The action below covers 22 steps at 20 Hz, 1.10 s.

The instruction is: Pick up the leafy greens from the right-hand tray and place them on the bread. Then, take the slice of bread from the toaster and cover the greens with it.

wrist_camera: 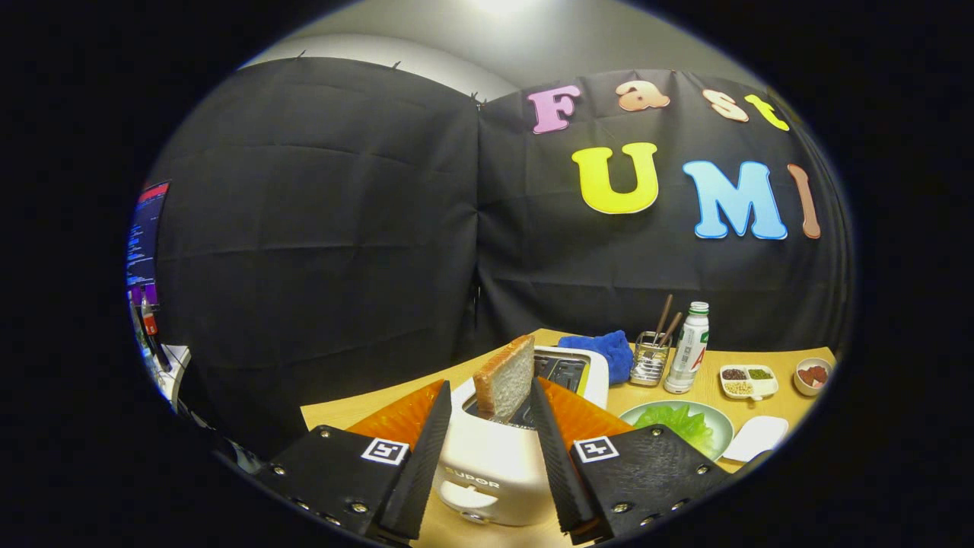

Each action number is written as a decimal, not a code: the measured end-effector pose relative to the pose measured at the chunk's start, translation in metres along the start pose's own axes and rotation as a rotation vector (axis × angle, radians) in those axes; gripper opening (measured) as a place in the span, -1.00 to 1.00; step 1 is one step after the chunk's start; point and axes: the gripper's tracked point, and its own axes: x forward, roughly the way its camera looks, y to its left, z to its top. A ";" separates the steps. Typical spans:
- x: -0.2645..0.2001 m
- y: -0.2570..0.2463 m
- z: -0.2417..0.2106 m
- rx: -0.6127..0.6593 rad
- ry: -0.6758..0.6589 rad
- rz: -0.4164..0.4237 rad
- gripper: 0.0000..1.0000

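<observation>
Tongs (pixel 487 407): you hold them wide, straddling the toaster slice (pixel 504 378).
Greens (pixel 681 423): lying in green dish (pixel 723 426).
Left: slice to lift.

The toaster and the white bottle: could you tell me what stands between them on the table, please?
In the gripper view, a blue cloth and a metal utensil holder sit between the toaster and white bottle.

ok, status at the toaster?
Gripper open, jaws either side of bread slice, not touching. Slice upright in toaster. Greens on plate, right. Nothing blocking.
</observation>
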 end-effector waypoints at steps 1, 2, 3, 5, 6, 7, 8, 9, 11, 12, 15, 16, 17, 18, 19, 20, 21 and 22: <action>0.005 -0.001 0.001 -0.001 0.000 -0.020 0.29; 0.009 -0.001 0.002 0.001 0.000 -0.045 0.29; 0.017 -0.001 0.000 0.002 0.004 -0.061 0.29; 0.026 0.004 -0.004 -0.002 0.022 -0.079 0.29; 0.028 0.002 -0.005 -0.010 0.021 -0.104 0.29; 0.030 -0.001 -0.003 -0.028 0.013 -0.135 0.29; 0.030 -0.008 -0.001 -0.042 0.004 -0.186 0.22; 0.030 -0.015 -0.003 -0.046 -0.001 -0.230 0.06; 0.037 -0.012 -0.006 -0.020 -0.002 -0.221 -0.62; 0.041 -0.010 -0.008 -0.014 0.005 -0.210 -0.58; 0.040 -0.009 -0.008 0.031 0.008 -0.182 -0.77; 0.037 -0.015 -0.006 0.036 0.002 -0.200 -0.77; 0.037 -0.014 -0.006 0.047 0.005 -0.193 -0.89; 0.037 -0.012 -0.006 0.049 0.007 -0.184 -0.89; 0.036 -0.012 -0.005 0.037 0.005 -0.181 -0.89; 0.036 -0.011 -0.004 0.028 0.000 -0.171 -0.89; 0.037 -0.008 -0.005 0.020 -0.004 -0.157 -0.89; 0.037 -0.006 -0.004 0.016 -0.008 -0.143 -0.89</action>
